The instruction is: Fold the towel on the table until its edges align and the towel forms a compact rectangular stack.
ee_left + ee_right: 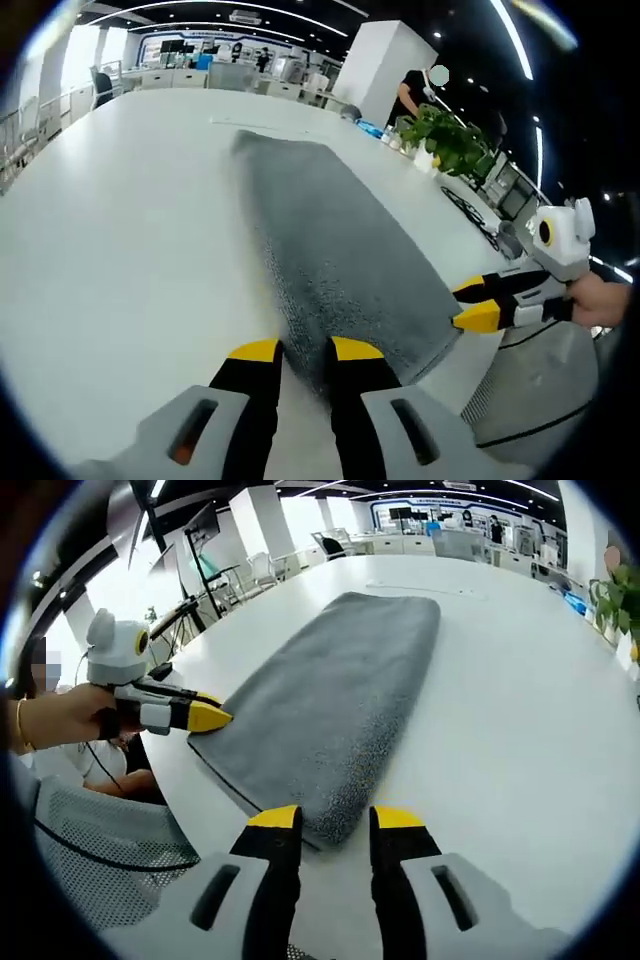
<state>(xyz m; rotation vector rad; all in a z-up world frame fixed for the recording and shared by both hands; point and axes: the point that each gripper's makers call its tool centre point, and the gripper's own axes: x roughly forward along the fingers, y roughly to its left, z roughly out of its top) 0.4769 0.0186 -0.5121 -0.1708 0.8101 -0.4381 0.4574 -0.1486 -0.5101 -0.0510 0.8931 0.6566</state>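
A long grey towel (330, 240) lies flat on the white table (130, 230), running away from me. In the left gripper view my left gripper (305, 350) stands open, its yellow-tipped jaws on either side of the towel's near corner. My right gripper (470, 303) comes in from the right at the other near corner. In the right gripper view the towel (340, 690) reaches back across the table (510, 700). My right gripper (337, 818) is open with the towel's corner between its jaws. My left gripper (212, 710), held in a hand, touches the left corner.
The table's near edge runs just under both grippers. A mesh-backed chair (90, 850) stands below that edge and appears again as chair (530, 390). A potted plant (450, 140) sits at the table's far right side. Tripod stands (190, 590) and desks fill the room behind.
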